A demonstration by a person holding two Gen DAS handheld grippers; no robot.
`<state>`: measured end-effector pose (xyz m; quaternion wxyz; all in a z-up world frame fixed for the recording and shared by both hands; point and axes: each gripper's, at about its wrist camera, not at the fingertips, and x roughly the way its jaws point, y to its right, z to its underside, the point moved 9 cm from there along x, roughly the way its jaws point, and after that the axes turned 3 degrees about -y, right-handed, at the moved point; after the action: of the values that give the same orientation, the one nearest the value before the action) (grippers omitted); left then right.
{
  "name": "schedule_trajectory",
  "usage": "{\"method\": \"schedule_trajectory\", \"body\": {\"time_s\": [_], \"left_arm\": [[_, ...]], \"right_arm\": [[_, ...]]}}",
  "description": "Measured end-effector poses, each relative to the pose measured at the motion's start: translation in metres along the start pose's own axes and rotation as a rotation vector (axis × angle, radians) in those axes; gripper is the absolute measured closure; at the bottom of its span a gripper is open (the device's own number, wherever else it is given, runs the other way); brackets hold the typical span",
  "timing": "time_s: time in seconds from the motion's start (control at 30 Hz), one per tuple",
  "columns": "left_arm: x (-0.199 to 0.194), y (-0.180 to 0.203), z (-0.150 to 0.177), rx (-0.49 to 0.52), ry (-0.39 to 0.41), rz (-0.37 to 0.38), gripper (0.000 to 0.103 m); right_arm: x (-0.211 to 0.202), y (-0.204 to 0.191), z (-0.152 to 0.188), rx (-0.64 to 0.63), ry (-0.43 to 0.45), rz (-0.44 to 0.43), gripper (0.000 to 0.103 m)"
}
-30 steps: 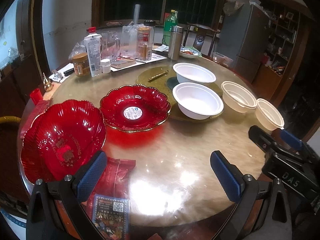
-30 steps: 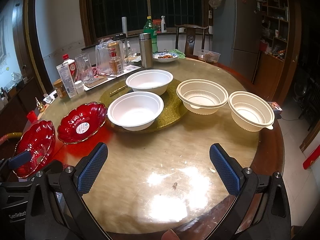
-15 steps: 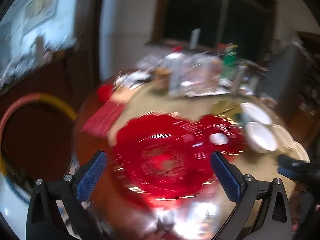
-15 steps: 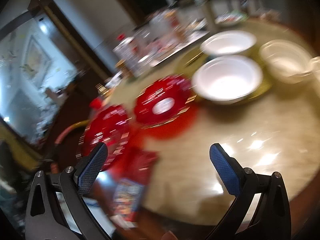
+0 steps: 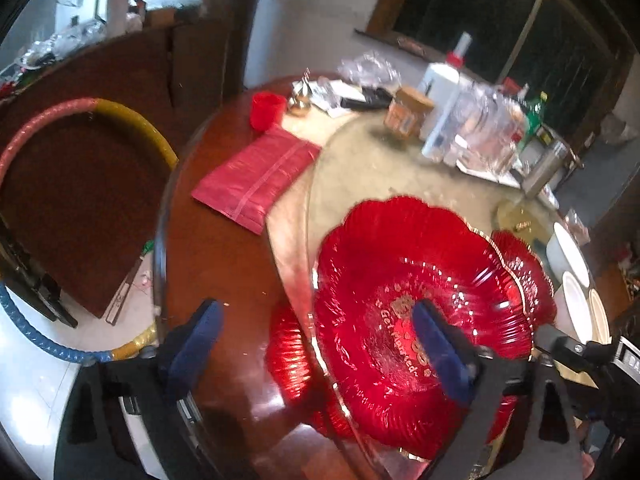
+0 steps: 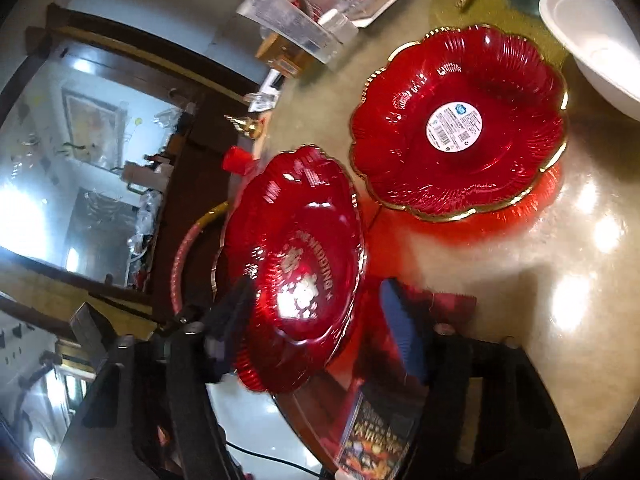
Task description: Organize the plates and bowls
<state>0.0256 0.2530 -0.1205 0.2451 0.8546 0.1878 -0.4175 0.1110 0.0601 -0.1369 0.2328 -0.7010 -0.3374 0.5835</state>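
Observation:
A red scalloped glass plate with gold lettering [image 5: 404, 276] lies at the table's near left edge. My left gripper [image 5: 316, 344] is open, its right finger over the plate's middle and its left finger beyond the rim. In the right wrist view the same plate [image 6: 296, 240] sits between the fingers of my open right gripper [image 6: 320, 320]. A second red plate with a round white sticker [image 6: 460, 120] lies beside it, its edge also showing in the left wrist view [image 5: 524, 268]. White bowls [image 5: 568, 256] stand further right, one showing in the right wrist view [image 6: 600, 36].
A red packet [image 5: 256, 176] and a red cup [image 5: 266, 110] lie on the brown table rim [image 5: 208, 248]. Bottles and jars [image 5: 440, 116] crowd the far side. A printed packet [image 6: 380, 436] lies at the near edge. A chair with a hoop [image 5: 80, 152] stands left.
Both grippers swung left from facing the whole table and dropped close onto the lettered red plate. Both stay open.

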Motion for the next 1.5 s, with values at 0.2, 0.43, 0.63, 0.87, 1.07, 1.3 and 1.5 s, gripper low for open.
{"method": "schedule_trajectory", "body": {"time_s": [0.2, 0.43, 0.63, 0.87, 1.07, 1.3, 1.5], "left_arm": [[0.024, -0.001, 0.009, -0.007, -0.077, -0.018, 0.076], [0.022, 0.004, 0.012, 0.023, -0.055, -0.035, 0.087], [0.005, 0.002, 0.001, 0.038, -0.006, -0.04, 0.09], [-0.013, 0.002, -0.015, 0.039, 0.052, -0.037, 0.091], [0.002, -0.004, -0.01, 0.027, 0.021, -0.046, 0.09], [0.017, -0.007, -0.003, 0.017, -0.011, -0.058, 0.089], [0.03, -0.013, 0.002, 0.006, -0.036, -0.07, 0.078]], "right_arm": [[0.007, 0.006, -0.007, -0.01, -0.009, 0.076, 0.074], [0.012, 0.016, -0.011, -0.058, 0.0, 0.159, 0.092], [0.013, 0.01, -0.012, -0.089, 0.006, 0.166, 0.092], [0.003, -0.01, -0.021, -0.132, 0.041, 0.151, 0.092], [0.014, -0.008, -0.02, -0.124, 0.022, 0.157, 0.092], [0.027, 0.001, -0.018, -0.107, -0.012, 0.163, 0.092], [0.029, 0.001, -0.018, -0.103, -0.028, 0.142, 0.088]]}}
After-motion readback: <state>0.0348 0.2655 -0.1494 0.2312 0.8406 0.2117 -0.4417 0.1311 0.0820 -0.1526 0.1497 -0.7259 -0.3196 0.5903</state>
